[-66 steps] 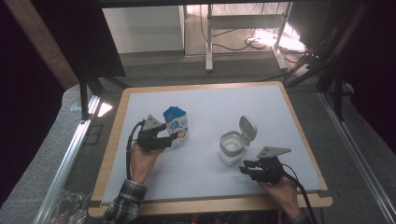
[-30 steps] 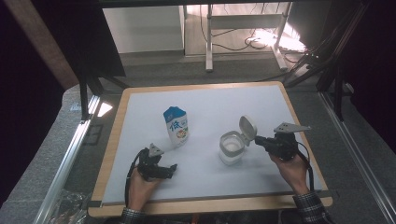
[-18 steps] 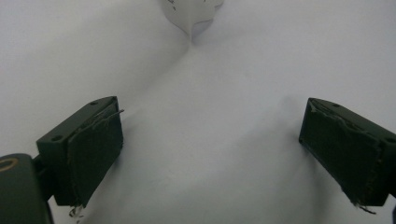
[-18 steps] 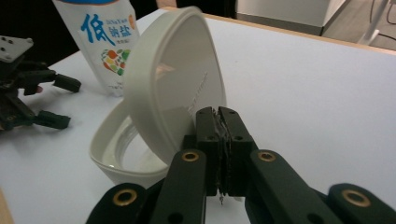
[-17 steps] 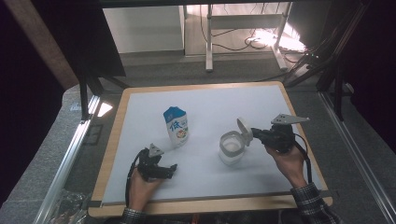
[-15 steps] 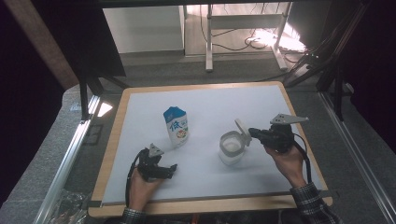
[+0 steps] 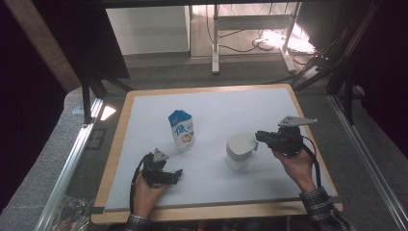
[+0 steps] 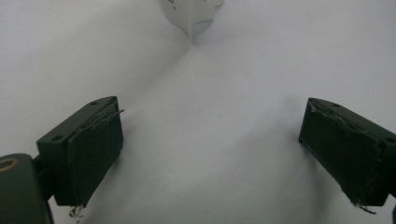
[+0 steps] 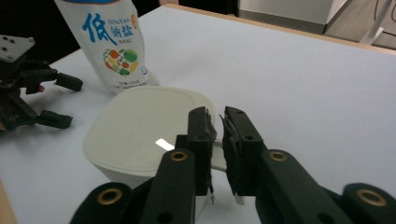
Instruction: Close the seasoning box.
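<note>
While the left tongs [image 7: 174, 174] wait low on the white surface [image 7: 216, 106] with their jaws wide apart and nothing between them, the right tongs [image 7: 258, 136] are busy at the tub [image 7: 239, 153] just in front of them. Its lid [image 9: 149, 128] now lies down flat over the tub, and the small tab at the lid's edge sits between the right jaws. Those jaws have just been easing apart; they look nearly together, though I can't quite tell whether the pads are off the tab. So the closing step seems about done. Next the right tongs need to let go fully and draw back without lifting the lid. A salt pouch [image 7: 181, 130] stands beyond the left tongs.
</note>
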`<state>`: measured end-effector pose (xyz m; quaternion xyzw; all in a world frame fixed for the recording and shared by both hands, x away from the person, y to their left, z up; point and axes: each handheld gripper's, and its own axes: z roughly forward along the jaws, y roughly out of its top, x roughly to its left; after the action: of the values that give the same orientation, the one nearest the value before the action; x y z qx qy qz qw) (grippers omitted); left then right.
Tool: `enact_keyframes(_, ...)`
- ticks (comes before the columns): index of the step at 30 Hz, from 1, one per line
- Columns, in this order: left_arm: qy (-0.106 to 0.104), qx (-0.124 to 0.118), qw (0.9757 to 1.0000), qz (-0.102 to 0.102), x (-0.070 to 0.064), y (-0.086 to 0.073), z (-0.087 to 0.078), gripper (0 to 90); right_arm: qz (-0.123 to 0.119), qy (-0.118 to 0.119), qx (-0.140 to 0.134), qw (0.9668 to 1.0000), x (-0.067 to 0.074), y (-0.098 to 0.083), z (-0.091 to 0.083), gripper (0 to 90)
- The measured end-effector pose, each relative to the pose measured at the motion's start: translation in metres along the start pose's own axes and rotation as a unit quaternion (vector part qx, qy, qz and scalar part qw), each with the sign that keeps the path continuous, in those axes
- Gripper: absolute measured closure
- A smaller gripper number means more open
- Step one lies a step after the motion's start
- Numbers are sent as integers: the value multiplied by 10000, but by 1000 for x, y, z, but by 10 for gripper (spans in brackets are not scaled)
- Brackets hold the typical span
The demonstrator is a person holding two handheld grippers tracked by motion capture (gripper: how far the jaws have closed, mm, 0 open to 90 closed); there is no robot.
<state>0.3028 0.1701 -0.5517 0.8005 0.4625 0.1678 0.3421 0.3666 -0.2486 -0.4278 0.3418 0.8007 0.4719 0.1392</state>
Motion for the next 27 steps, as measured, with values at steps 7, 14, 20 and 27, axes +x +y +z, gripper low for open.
enact_keyframes(7,8,1,10000,10,0,0,0,60,-127,-325,88,9994,-3,-1,-2,664)
enact_keyframes(14,9,0,10000,9,0,0,0,60,-177,-530,104,9984,-6,-4,-8,532)
enact_keyframes(20,8,17,10000,31,0,0,0,60,-274,-641,103,9975,-6,-7,-17,457)
enact_keyframes(27,4,18,10000,11,0,0,0,60,-328,-663,152,9971,-3,-10,-26,374)
